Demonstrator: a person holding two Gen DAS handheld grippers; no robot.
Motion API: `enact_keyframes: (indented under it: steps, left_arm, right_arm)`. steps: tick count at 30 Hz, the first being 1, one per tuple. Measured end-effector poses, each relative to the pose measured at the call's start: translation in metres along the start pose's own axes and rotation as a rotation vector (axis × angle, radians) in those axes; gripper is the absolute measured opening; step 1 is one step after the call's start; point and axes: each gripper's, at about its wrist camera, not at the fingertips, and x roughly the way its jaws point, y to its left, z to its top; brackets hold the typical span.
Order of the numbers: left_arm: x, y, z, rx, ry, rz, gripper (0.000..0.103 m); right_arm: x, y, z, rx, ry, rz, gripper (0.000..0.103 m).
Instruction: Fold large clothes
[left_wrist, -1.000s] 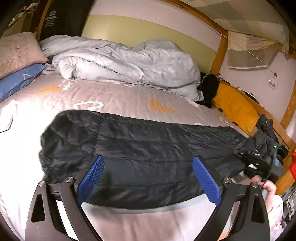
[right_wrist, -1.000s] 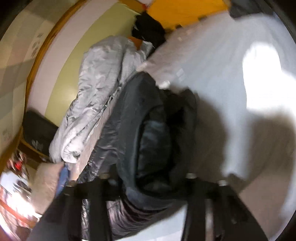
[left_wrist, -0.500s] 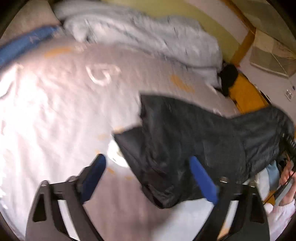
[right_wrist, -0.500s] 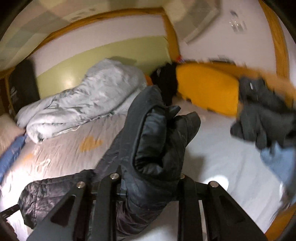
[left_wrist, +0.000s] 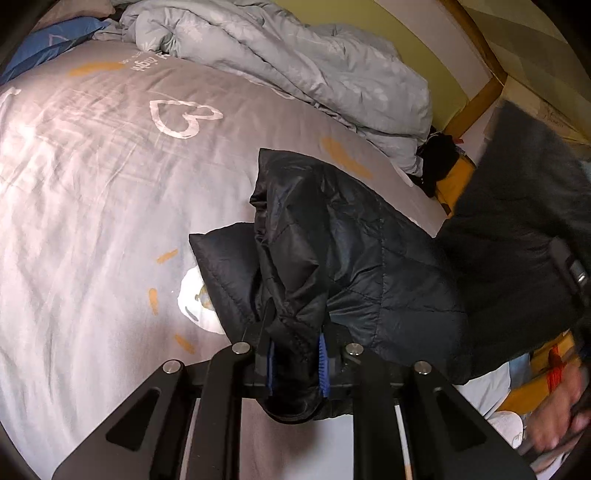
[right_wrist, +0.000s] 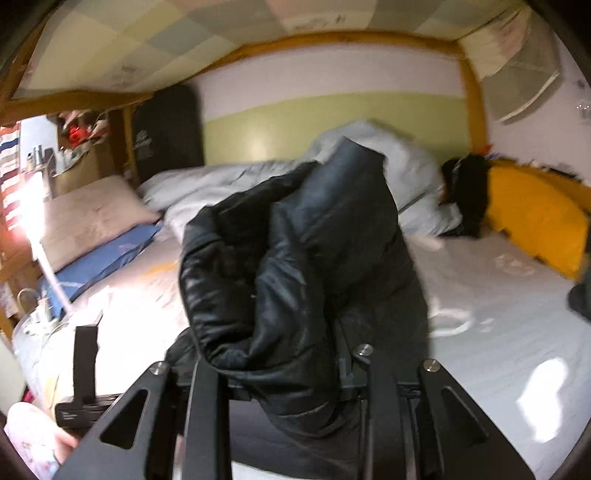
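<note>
Gripping the jacket (left_wrist: 351, 251) with both grippers, left (left_wrist: 295, 365) just closed on its edge. I should lift evenly, keeping right (right_wrist: 291, 373) clamped.

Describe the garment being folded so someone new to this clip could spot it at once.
Start at the bed with the grey printed sheet, which has a crumpled pale grey duvet along the wall. The black quilted puffer jacket hangs over the sheet's middle, pinched by the left gripper and right gripper. It is the only shiny, stitched-panel black item there.
</note>
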Motion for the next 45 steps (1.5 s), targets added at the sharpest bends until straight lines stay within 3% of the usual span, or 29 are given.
enact_keyframes:
  steps: [4, 7, 8, 11, 12, 15, 19, 21, 25, 27, 31, 34, 36, 39, 41, 42, 45]
  left_arm:
    - [0.004, 0.000, -0.003, 0.012, -0.003, 0.011, 0.017]
    - [0.006, 0.002, -0.002, 0.001, 0.005, 0.001, 0.018]
    - [0.006, 0.003, -0.002, -0.001, 0.006, -0.001, 0.018]
    - [0.008, 0.006, -0.001, -0.012, 0.009, -0.007, 0.019]
    - [0.008, 0.007, -0.001, -0.018, 0.009, -0.009, 0.019]
    - [0.009, 0.008, -0.002, -0.021, 0.011, -0.004, 0.020]
    - [0.010, 0.004, -0.003, 0.009, 0.005, 0.021, 0.021]
    - [0.010, 0.003, -0.004, 0.020, 0.002, 0.029, 0.021]
    - [0.012, 0.002, -0.005, 0.025, -0.006, 0.027, 0.022]
    - [0.014, 0.003, -0.005, 0.029, -0.004, 0.030, 0.024]
    - [0.014, 0.004, -0.006, 0.029, -0.004, 0.023, 0.025]
    - [0.002, 0.002, -0.004, 0.021, -0.012, 0.024, 0.026]
    - [-0.021, -0.007, -0.001, 0.050, -0.062, 0.002, 0.026]
    - [-0.064, -0.032, 0.002, 0.148, -0.219, -0.008, 0.044]
    - [-0.087, -0.046, 0.003, 0.206, -0.303, -0.064, 0.063]
    - [-0.093, -0.052, 0.003, 0.232, -0.318, -0.090, 0.065]
    - [-0.092, -0.071, -0.001, 0.291, -0.335, -0.118, 0.086]
  right_arm:
    - [0.033, 0.022, -0.030, 0.014, 0.108, 0.112, 0.031]
    - [0.048, 0.026, -0.053, 0.003, 0.157, 0.099, 0.039]
    - [0.048, 0.026, -0.054, 0.005, 0.156, 0.110, 0.046]
    - [0.033, 0.019, -0.052, 0.030, 0.110, 0.171, 0.080]
    - [0.023, 0.025, -0.052, 0.028, 0.087, 0.195, 0.084]
    - [0.002, 0.025, -0.047, -0.020, 0.019, 0.173, 0.087]
    - [-0.012, 0.001, -0.030, 0.023, -0.064, -0.050, 0.088]
    - [-0.009, -0.023, -0.022, 0.113, -0.056, -0.107, 0.088]
    - [0.017, -0.088, -0.019, 0.322, 0.043, -0.159, 0.087]
    - [0.036, -0.108, -0.024, 0.385, 0.122, -0.113, 0.086]
    - [0.072, -0.113, -0.046, 0.436, 0.276, 0.081, 0.080]
    - [0.072, -0.089, -0.054, 0.308, 0.259, 0.057, 0.080]
    - [0.072, -0.070, -0.056, 0.213, 0.257, 0.054, 0.080]
    - [0.072, -0.055, -0.058, 0.104, 0.260, 0.035, 0.080]
    - [0.074, -0.047, -0.061, 0.066, 0.250, 0.025, 0.080]
    - [0.074, -0.044, -0.061, 0.053, 0.247, 0.026, 0.080]
    - [0.074, -0.033, -0.064, -0.001, 0.240, 0.020, 0.080]
